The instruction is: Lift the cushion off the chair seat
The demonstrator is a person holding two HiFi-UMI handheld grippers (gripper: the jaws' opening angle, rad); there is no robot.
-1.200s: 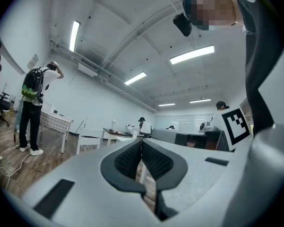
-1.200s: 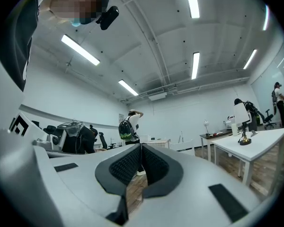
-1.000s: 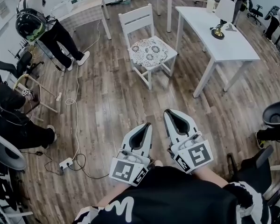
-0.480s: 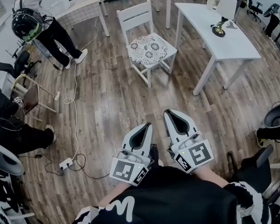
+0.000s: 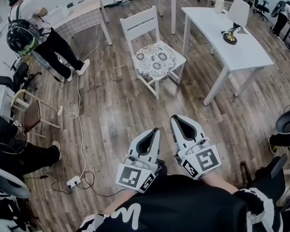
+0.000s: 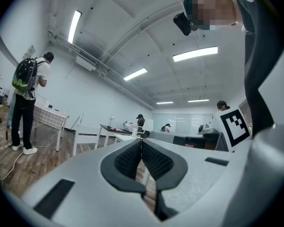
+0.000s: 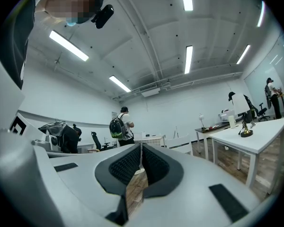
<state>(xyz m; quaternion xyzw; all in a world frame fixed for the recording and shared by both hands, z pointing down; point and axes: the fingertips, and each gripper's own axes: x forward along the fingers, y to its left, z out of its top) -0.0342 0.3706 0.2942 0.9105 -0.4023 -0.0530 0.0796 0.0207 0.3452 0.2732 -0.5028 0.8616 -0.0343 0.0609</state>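
Closest in, the left gripper (image 5: pixel 153 131) and the right gripper (image 5: pixel 178 119) were held side by side over the wooden floor (image 5: pixel 111 105). Each had its jaws closed together on nothing. A power strip (image 5: pixel 73 181) lay on the floor to their left. Well ahead stood the white chair (image 5: pixel 140 22), with the patterned cushion (image 5: pixel 157 58) lying flat on its seat, untouched. Just right of the chair was a white worktop (image 5: pixel 241 52). At the far left stood a person with a backpack (image 5: pixel 24 35).
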